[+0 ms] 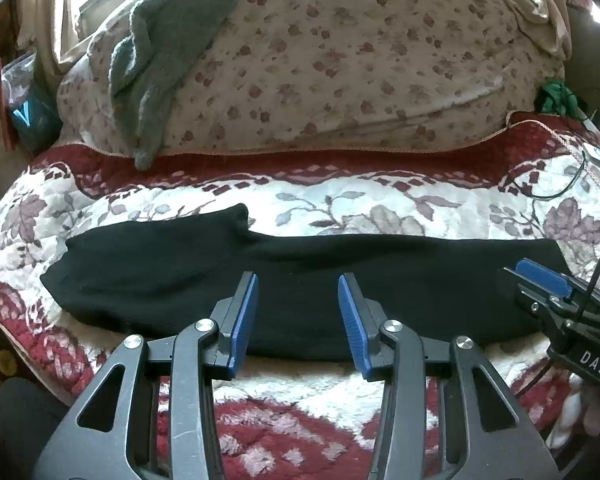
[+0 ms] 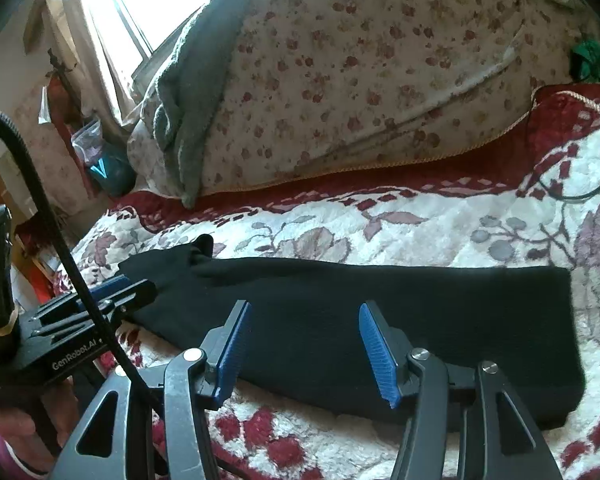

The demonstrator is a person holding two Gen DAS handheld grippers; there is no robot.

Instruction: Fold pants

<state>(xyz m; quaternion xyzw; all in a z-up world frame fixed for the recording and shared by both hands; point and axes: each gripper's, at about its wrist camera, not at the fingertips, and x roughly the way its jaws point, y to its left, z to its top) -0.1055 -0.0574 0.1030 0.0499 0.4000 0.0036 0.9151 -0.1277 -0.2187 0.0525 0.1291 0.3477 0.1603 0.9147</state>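
Black pants lay folded lengthwise across the bed. The left gripper and right gripper hovered above, fingers spread, pinching nothing. Grabbing only one layer could have undone the fold.

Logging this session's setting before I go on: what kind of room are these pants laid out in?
Most likely a bedroom. The black pants lie on a floral quilted bedspread, a bulky flower-print duvet is heaped behind them with a grey blanket draped over it, and a curtained window is behind.
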